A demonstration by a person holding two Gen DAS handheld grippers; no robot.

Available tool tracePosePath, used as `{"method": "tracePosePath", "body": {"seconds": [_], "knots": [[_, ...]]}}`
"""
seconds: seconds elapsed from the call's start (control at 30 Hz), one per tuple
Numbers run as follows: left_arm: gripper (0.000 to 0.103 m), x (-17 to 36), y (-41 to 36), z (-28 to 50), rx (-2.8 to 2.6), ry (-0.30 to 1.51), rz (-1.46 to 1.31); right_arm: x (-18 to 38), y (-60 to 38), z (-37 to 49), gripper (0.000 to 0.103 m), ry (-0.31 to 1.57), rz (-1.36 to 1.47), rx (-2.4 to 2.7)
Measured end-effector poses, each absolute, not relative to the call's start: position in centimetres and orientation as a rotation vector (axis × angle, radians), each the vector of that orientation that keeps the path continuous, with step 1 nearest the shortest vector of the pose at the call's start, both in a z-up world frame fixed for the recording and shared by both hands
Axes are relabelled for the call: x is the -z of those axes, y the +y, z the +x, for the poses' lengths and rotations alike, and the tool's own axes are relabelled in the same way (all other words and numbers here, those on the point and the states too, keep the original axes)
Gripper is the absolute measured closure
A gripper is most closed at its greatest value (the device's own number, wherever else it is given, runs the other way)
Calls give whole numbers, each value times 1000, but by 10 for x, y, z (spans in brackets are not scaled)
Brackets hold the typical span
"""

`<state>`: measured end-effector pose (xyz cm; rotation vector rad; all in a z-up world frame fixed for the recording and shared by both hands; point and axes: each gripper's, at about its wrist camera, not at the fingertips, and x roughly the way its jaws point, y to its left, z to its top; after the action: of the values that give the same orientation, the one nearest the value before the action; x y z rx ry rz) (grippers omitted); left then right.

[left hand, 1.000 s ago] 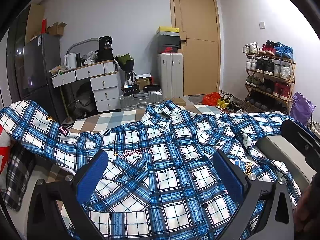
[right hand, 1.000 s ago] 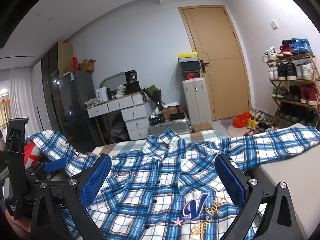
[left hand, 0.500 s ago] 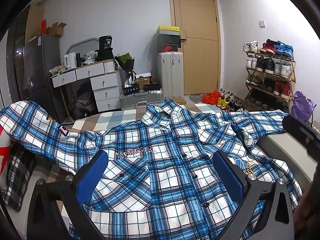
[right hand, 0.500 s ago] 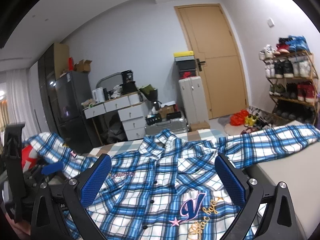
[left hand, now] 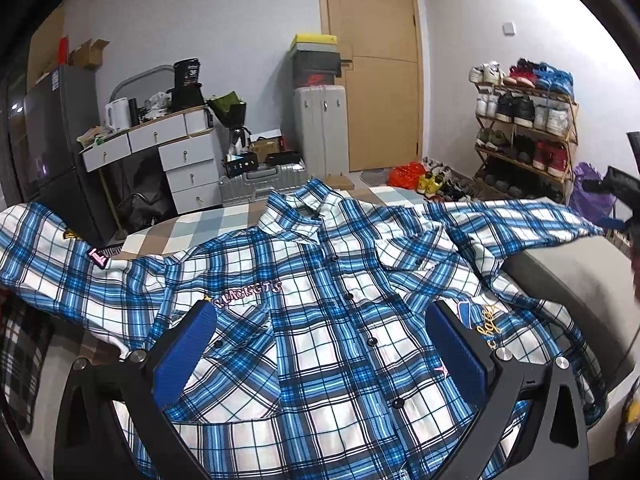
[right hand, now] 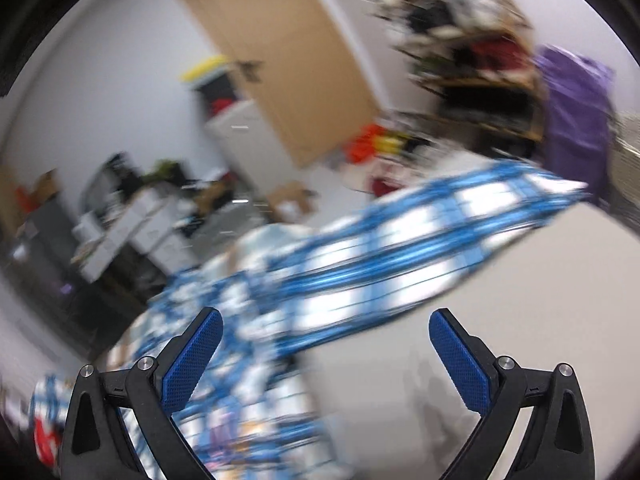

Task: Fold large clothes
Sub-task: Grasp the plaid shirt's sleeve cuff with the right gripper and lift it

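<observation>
A large blue and white plaid shirt (left hand: 320,312) lies face up and buttoned on the bed, sleeves spread to both sides. My left gripper (left hand: 320,356) is open and empty, hovering over the shirt's lower front. My right gripper (right hand: 326,360) is open and empty; its view is blurred and tilted, and faces the shirt's right sleeve (right hand: 400,248) stretched across the grey bed surface (right hand: 500,320). The right gripper also shows at the right edge of the left wrist view (left hand: 624,204), near the sleeve cuff.
Behind the bed stand a white drawer desk (left hand: 176,148), a silver suitcase (left hand: 260,184), a tall white case (left hand: 320,128), a wooden door (left hand: 376,64) and a shoe rack (left hand: 528,128). A purple bag (right hand: 576,112) sits by the rack. A checked cloth (left hand: 20,360) hangs at left.
My right gripper has swung quickly right and tilted toward the right sleeve, blurring its view. The left gripper has barely moved. The right sleeve now lies stretched out further.
</observation>
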<state>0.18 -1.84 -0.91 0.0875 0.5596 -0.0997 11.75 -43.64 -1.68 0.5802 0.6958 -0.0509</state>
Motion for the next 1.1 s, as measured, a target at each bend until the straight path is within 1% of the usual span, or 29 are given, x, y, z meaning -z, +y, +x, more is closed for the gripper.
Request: {"method": "tracePosePath", "body": {"seconds": [0.1,0.23,0.27,0.3,0.57,0.73,0.77,0.8,0.87,0.9,0.93,1.0,1.03,1.1], "knots": [[1,14,-23,6,110,584,107,29,-504,127,0,730,638,167],[1,20,-27,9,118,613,133,59,-579,139,1,778,783,222],[1,21,-29,10,118,620,141,65,-589,141,5,796,806,231],[1,23,-30,11,116,628,150,73,-603,144,7,805,840,249],[1,32,-39,17,115,664,204,95,-649,165,7,822,926,327],[1,38,-45,19,109,678,253,98,-649,193,8,824,794,439],[1,39,-46,19,109,681,259,100,-648,197,12,838,771,464],[1,40,-46,20,109,685,264,106,-647,203,14,861,759,481],[1,42,-48,20,109,688,276,111,-644,212,37,873,693,536],[1,43,-48,20,106,689,285,112,-644,214,39,864,683,536],[1,43,-49,20,103,689,291,111,-643,215,49,852,677,527],[1,43,-49,20,101,692,297,105,-639,215,78,810,642,522],[1,42,-49,20,100,690,297,99,-635,216,96,791,591,544],[1,42,-50,22,102,687,294,87,-631,213,98,738,577,518]]}}
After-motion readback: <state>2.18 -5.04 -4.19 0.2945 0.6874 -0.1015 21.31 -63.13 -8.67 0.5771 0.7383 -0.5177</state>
